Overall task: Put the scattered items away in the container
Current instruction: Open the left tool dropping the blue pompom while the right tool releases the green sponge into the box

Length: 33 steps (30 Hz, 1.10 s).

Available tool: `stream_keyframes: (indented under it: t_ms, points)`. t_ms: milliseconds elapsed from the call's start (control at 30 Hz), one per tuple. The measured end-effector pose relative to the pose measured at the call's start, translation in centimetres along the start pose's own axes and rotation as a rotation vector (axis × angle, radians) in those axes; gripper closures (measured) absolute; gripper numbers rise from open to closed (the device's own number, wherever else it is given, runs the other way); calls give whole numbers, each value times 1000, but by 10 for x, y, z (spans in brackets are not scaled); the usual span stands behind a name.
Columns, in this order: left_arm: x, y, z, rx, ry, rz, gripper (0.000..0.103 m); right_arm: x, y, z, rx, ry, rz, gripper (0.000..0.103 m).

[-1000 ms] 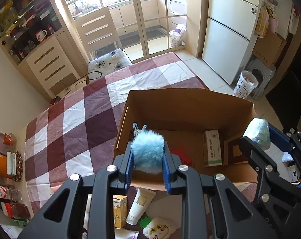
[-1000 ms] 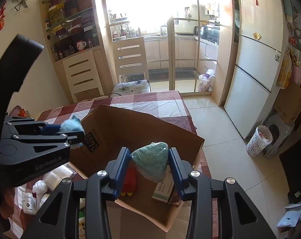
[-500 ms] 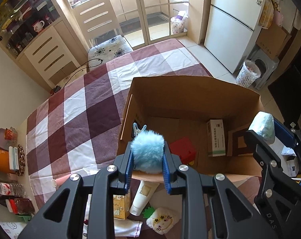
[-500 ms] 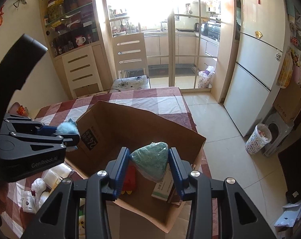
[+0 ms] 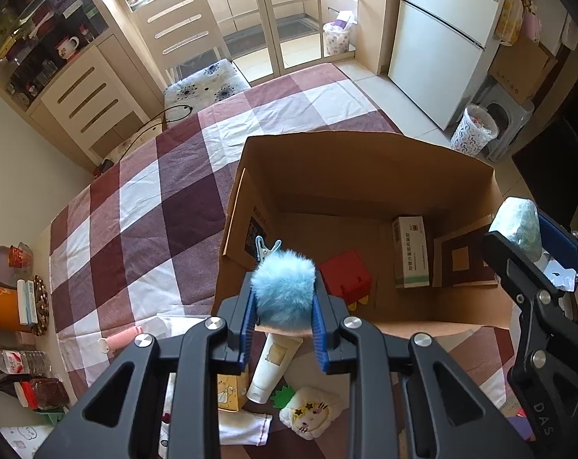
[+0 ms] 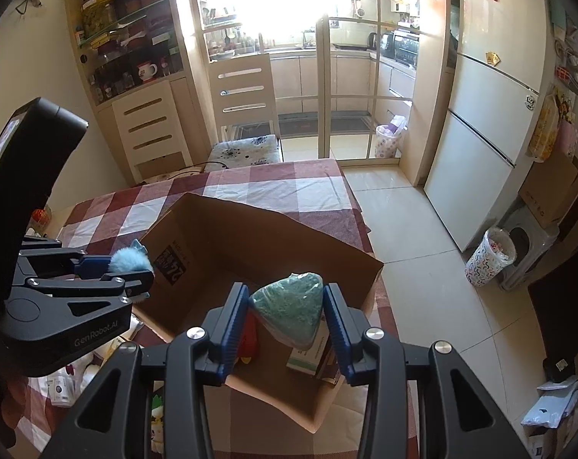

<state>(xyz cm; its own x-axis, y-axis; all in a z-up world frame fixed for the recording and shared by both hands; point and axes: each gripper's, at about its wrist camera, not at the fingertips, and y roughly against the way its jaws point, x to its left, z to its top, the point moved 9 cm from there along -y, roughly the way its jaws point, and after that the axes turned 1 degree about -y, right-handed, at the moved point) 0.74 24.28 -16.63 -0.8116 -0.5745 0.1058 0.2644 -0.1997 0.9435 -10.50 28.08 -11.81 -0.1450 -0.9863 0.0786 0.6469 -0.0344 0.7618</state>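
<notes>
An open cardboard box [image 5: 365, 164] stands on the checked tablecloth; it also shows in the right wrist view [image 6: 228, 237]. Inside lie a red block [image 5: 344, 277] and a white-green carton [image 5: 409, 252]. My left gripper [image 5: 283, 306] is shut on a fluffy blue pom-pom clip [image 5: 283, 290], held above the box's near left corner. My right gripper [image 6: 285, 317] is shut on a green wrapped bundle [image 6: 291, 311] above the box's near right edge. In the left wrist view the bundle [image 5: 518, 225] shows at the right.
Loose items lie on the cloth before the box: a white tube [image 5: 270, 367], a yellow carton [image 5: 229, 390], a plush toy [image 5: 312, 409], a white cloth [image 5: 243, 426]. Bottles and jars [image 5: 17, 363] stand at the table's left edge. A chair [image 6: 243, 114] is beyond the table.
Both grippers have risen and drawn back a little, still holding their items. The box interior, with the red block, shows more fully in the left wrist view.
</notes>
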Motion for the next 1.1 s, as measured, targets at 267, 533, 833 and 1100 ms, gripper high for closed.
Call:
stream_keyframes:
  t_ms: [267,533,833,1100]
  points:
    - [3,0,-2,16,4,-2,77,4,-1,1,9,2,16,61]
    - [3,-2,-2,21,-2,1,77,5,-5,-1,13,2,20,61]
    - [1,-10,-2,35,-3,0,77,5,-13,-1,28,7,23,61]
    - [0,-13,0,40,-9,0,77,6,-17,-3,38,4,22,61]
